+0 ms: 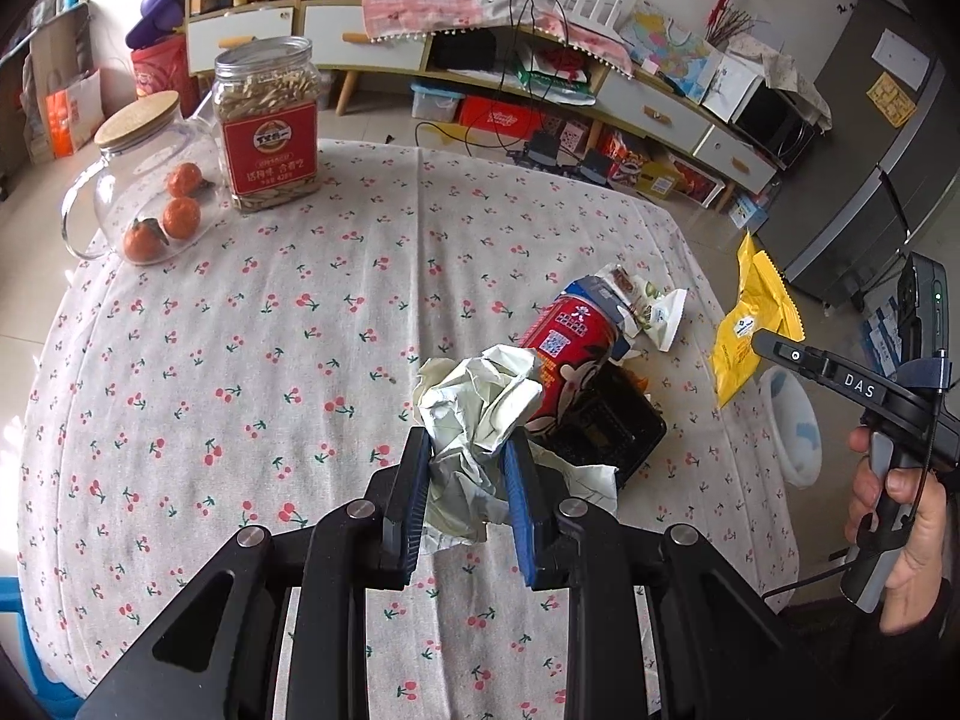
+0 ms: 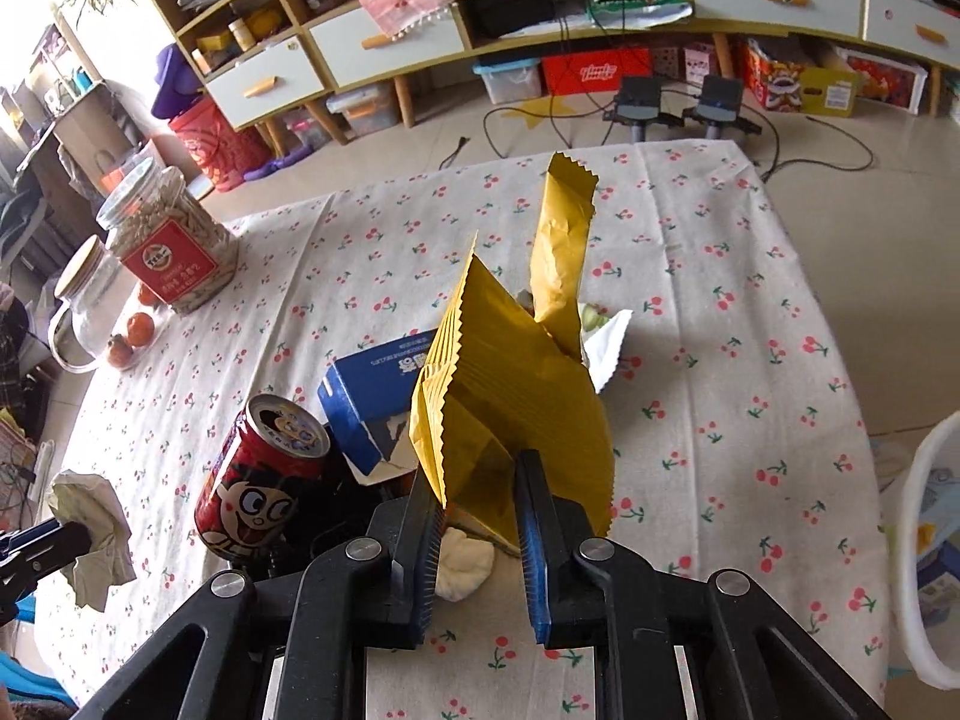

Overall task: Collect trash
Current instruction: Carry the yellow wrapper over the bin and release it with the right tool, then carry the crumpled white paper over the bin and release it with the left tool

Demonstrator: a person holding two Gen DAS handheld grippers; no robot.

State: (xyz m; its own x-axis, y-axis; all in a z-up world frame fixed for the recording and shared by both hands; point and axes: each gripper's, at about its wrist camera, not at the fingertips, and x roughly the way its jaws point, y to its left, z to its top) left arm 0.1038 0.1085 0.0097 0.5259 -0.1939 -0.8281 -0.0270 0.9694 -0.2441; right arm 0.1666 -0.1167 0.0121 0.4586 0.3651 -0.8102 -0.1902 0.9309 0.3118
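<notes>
Black tray (image 1: 606, 429) half-hidden behind can (image 1: 567, 354)

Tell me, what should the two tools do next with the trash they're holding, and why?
Probably carry both pieces to the white bin off the table's right edge and drop them in. The left tool already grips crumpled paper, and the right tool grips the yellow wrapper, lifted off the table.

SURFACE: round table, cherry-print cloth (image 1: 252, 360) | ON IT: clear seed jar, red label (image 1: 267, 126); cork-lidded glass jug (image 1: 144, 180); red drink can (image 2: 264, 480); black tray (image 1: 606, 432)
</notes>
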